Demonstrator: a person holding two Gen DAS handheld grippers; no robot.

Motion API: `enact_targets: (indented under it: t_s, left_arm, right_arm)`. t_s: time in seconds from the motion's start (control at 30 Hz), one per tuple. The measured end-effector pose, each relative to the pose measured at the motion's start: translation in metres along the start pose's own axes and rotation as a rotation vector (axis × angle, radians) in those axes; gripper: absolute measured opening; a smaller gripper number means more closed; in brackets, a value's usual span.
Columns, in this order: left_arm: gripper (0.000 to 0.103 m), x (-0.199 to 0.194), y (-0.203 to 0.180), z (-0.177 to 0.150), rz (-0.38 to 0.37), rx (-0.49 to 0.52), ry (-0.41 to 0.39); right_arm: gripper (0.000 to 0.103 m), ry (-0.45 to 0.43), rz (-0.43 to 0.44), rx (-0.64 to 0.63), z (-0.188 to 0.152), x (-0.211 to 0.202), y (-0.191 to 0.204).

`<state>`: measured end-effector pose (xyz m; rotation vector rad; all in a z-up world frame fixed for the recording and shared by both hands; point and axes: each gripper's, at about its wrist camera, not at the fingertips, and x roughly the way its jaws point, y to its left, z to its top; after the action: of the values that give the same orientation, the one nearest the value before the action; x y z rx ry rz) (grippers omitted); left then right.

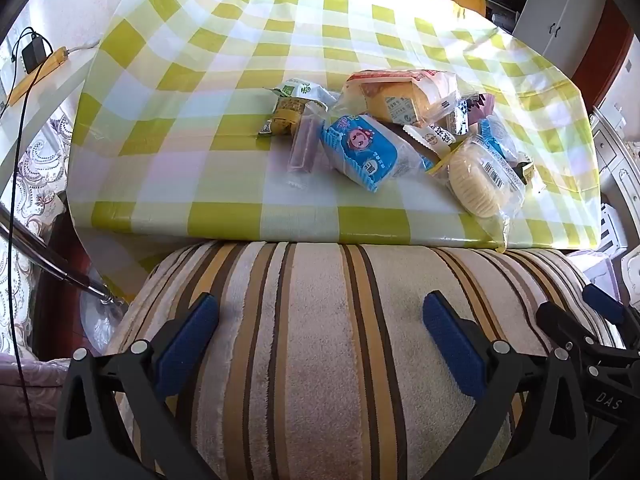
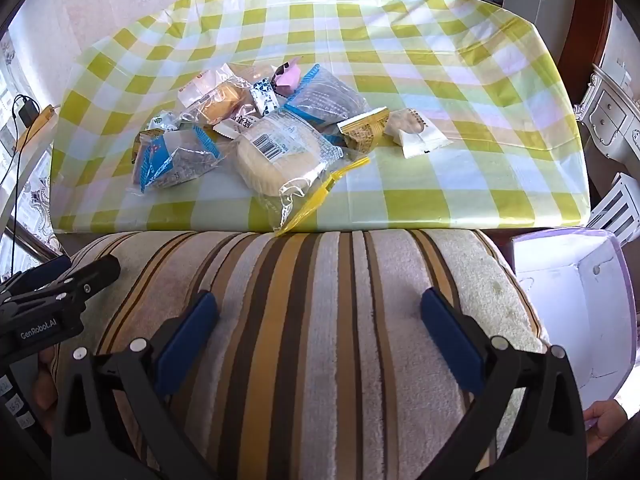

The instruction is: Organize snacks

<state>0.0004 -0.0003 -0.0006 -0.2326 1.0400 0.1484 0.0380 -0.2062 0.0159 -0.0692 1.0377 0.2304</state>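
Both grippers tip down over a striped cushion [image 1: 320,340]. The left gripper [image 1: 320,320] and the right gripper [image 2: 320,316] have blue fingers spread wide, with nothing held. The snacks [image 2: 260,136] lie in a messy pile on the checked tablecloth [image 2: 440,80], past the fingertips. A white box [image 2: 568,304] sits just right of the right fingers.

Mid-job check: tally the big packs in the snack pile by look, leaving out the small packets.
Blue-trimmed packs: 2
Round pale cake: 1
Orange sponge loaf: 1
Total: 4
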Motion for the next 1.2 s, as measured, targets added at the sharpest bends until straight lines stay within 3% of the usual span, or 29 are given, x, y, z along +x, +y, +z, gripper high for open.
enact_targets:
  t_s: [0.5, 1.2]
  left_arm:
    - [0.099, 0.0012, -0.0036, -0.0033, 0.039, 0.002, -0.034]
    - [0.098, -0.0001, -0.0049, -0.0006, 0.031, 0.028, -0.037]
  right_arm:
    - [0.102, -0.001, -0.003, -0.002, -0.0004, 0.0001, -0.0004]
    - [0.102, -0.027, -0.016, -0.009, -0.0047, 0.0014, 0.0021]
